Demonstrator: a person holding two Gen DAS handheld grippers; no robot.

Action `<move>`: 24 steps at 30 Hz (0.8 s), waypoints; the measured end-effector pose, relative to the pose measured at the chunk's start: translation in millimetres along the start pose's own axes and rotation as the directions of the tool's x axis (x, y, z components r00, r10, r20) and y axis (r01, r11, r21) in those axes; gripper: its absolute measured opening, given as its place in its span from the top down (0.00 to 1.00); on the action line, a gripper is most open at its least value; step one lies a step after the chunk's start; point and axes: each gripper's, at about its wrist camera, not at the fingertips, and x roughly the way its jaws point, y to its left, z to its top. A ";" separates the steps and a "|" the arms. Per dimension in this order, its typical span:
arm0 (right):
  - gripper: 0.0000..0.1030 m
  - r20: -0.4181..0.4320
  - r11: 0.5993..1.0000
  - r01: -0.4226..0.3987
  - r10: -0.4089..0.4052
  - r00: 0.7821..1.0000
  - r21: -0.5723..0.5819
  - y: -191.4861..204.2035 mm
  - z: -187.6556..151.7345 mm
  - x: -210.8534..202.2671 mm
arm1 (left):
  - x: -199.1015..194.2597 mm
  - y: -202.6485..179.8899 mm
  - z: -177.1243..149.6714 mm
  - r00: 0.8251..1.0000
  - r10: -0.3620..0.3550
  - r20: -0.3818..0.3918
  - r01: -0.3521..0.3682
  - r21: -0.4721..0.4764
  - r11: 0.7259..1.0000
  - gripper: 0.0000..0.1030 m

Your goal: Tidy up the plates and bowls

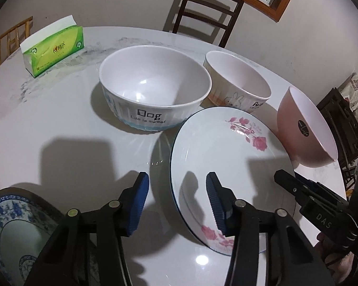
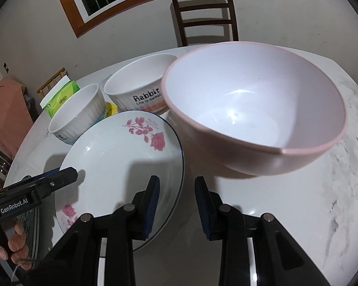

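Observation:
A white plate with pink roses [image 1: 229, 166] [image 2: 121, 164] lies on the table in front of both grippers. My left gripper [image 1: 177, 186] is open, its fingers astride the plate's left rim. My right gripper [image 2: 177, 186] is open and empty, its fingers astride the plate's right rim. A pink bowl [image 2: 253, 116] [image 1: 305, 131] stands right of the plate. Behind stand a white "Dog" bowl [image 1: 155, 88] [image 2: 76, 114] and a "Rabbit" bowl [image 1: 236, 81] [image 2: 138, 88]. A blue-patterned plate [image 1: 9, 228] lies at my near left.
A green tissue pack [image 1: 52, 50] [image 2: 62, 95] stands at the table's far left. A dark wooden chair [image 1: 205, 7] [image 2: 205, 14] stands behind the white marble table [image 1: 59, 119]. The table edge curves close on the right [image 1: 339, 181].

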 end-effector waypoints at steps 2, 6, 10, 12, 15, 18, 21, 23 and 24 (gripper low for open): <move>0.78 -0.009 1.000 -0.006 0.006 1.000 -0.004 0.1 1.4 3.1 | 3.8 0.1 0.9 1.000 -0.006 -0.011 0.006 -0.003 1.000 0.64; 0.80 -0.011 1.000 -0.018 0.018 1.000 0.006 -1.8 3.1 5.1 | 8.6 -1.3 3.0 0.999 -0.019 -0.028 0.019 -0.011 1.000 0.71; 0.82 -0.016 1.000 -0.024 0.024 1.000 0.003 -0.2 5.4 7.6 | 12.8 -3.8 6.4 0.999 -0.028 -0.031 0.028 0.001 1.000 0.77; 0.83 -0.020 1.000 -0.031 0.031 0.999 0.001 1.3 5.9 8.5 | 13.8 -6.3 8.1 0.999 -0.024 -0.035 0.024 0.006 1.000 0.81; 0.83 -0.023 1.000 -0.025 0.025 0.999 0.003 1.0 7.3 8.2 | 13.4 -7.1 7.5 0.999 -0.010 -0.041 0.011 0.017 1.000 0.82; 0.83 -0.042 0.999 -0.026 0.027 0.999 0.019 -0.8 8.2 7.8 | 12.4 -6.6 6.3 0.998 -0.030 -0.062 0.030 0.006 1.000 0.84; 0.83 -0.063 0.999 -0.019 0.021 0.998 0.030 -3.2 7.3 5.8 | 10.8 -8.5 3.3 0.996 -0.038 -0.082 0.039 0.007 0.999 0.84; 0.83 -0.078 0.999 -0.018 0.021 0.997 0.041 -4.9 5.1 3.7 | 8.9 -10.5 0.5 0.995 -0.040 -0.096 0.042 0.011 0.999 0.84; 0.83 -0.089 0.999 -0.018 0.022 0.996 0.047 -5.8 3.2 1.6 | 7.9 -11.2 -0.9 0.994 -0.043 -0.103 0.045 0.014 0.999 0.84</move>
